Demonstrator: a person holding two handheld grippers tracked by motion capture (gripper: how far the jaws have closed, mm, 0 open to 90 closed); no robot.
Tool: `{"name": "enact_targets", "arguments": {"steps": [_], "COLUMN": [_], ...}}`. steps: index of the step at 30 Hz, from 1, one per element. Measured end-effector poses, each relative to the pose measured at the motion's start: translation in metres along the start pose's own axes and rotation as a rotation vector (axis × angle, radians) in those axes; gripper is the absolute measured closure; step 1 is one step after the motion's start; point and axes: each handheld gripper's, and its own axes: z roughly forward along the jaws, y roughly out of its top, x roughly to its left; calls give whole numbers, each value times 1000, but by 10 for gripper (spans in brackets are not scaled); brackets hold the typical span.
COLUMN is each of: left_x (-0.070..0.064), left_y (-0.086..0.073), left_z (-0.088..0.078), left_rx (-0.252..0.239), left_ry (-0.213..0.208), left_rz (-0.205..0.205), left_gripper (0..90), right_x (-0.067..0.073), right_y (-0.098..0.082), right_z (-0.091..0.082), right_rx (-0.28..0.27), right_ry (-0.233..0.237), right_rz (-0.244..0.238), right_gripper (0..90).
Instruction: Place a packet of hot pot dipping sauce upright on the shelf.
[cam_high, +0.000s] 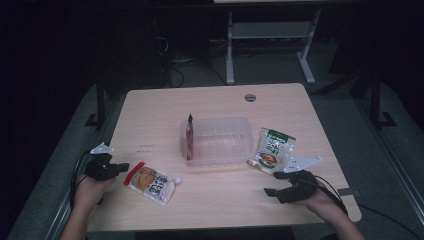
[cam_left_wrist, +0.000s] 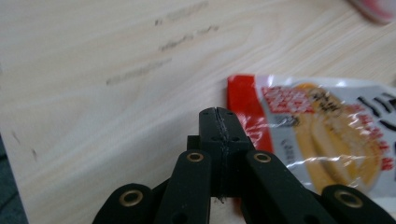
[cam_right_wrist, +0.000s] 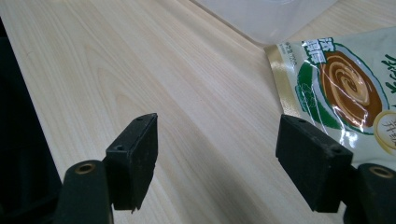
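High view: the pale wooden tabletop (cam_high: 220, 105) carries everything, with a small round grommet (cam_high: 250, 97) set near its far edge. At its middle stands a clear plastic tub (cam_high: 220, 142), and a slim red-brown sachet (cam_high: 189, 135) leans upright against the tub's left wall. Just right of the tub lies a green-and-white pouch (cam_high: 272, 150), flat, its printed face up. Near the front left of the tabletop lies a red-and-white pouch (cam_high: 150, 182), also flat, with a small white spout at its right corner.

The left tool (cam_high: 120, 167) sits just beside the red-and-white pouch's left end, held low over the wood; whether its tip touches the pouch cannot be told. In the left gripper view its jaws stand pressed together with nothing between them, and the pouch's red edge (cam_left_wrist: 243, 102) lies right behind the joined tips.

The right tool (cam_high: 272, 184) rests near the front right of the tabletop, just in front of the green-and-white pouch. In the right gripper view its jaws stand apart over bare wood, holding nothing, with the pouch (cam_right_wrist: 345, 88) just beyond the right-hand jaw.
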Motion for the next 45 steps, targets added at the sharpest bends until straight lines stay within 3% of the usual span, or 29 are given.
{"name": "enact_targets", "arguments": {"steps": [10, 31, 36, 45], "left_x": [-10, -83, -103, -133], "left_y": [-3, 6, 5, 14], "left_z": [7, 27, 27, 41], "left_rx": [46, 124, 131, 144], "left_ry": [-57, -286, -322, -374], "left_rz": [20, 178, 220, 283], "left_gripper": [899, 899, 899, 899], "right_x": [-2, -2, -1, -1], "right_y": [-1, -1, 0, 1], "right_z": [0, 0, 1, 3], "right_rx": [0, -3, 3, 6], "right_ry": [0, 0, 3, 4], "right_rz": [0, -1, 0, -9], "right_gripper": [290, 290, 290, 290]}}
